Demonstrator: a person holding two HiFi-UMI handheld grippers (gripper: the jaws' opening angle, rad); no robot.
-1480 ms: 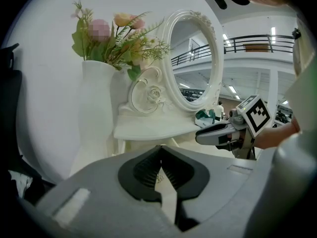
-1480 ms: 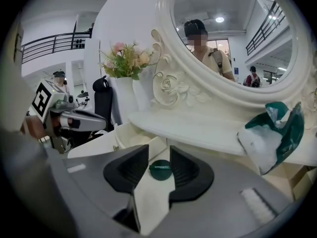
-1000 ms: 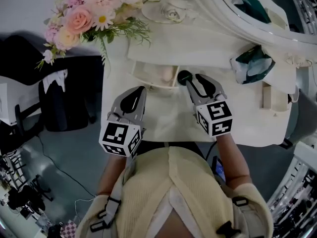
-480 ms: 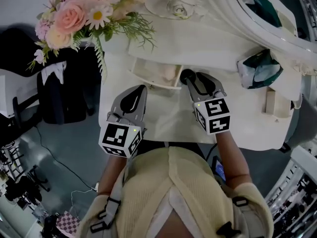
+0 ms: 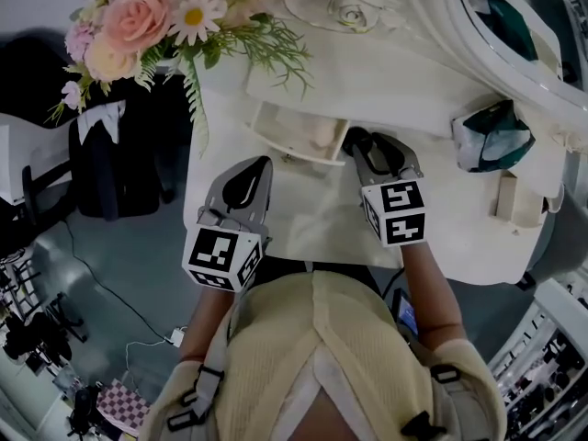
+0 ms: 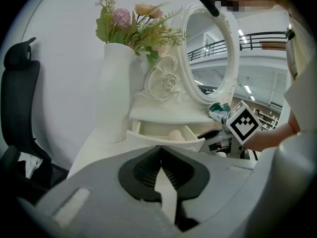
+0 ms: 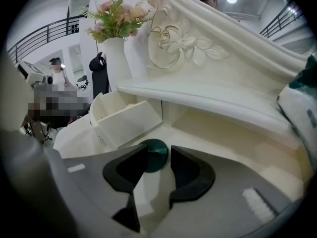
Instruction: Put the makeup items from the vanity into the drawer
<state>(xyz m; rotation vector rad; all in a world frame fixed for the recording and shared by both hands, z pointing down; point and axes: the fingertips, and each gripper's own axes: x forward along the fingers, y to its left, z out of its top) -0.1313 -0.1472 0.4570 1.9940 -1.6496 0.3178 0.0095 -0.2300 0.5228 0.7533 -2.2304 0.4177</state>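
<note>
Compact [image 7: 154, 155] lies flat (round face up) on vanity [image 7: 218, 133].

I count two grippers of mine: the left gripper [image 6: 159, 152] and the right gripper [image 7: 158, 151]. The right one's jaws have just been opening, with the one dark green round disc [image 7: 154, 160] between their tips. Each gripper carries one marker cube, so two cubes: left cube [image 5: 220, 255] and right cube [image 5: 400, 211].

On the one white vanity [image 5: 312, 219]:
- One open drawer [image 5: 285, 145], far and left of centre, with one pale rounded item [image 6: 174, 134] in it.
- One white vase [image 6: 116, 88] at the far left, holding one bunch of flowers [image 5: 147, 21].
- One oval mirror [image 6: 213, 53] at the far right.
- One green-and-white pouch [image 5: 491, 136] on the right.
- One small beige block [image 5: 508, 198], nearer than the pouch.

Off to the left, one black chair [image 5: 119, 173].
</note>
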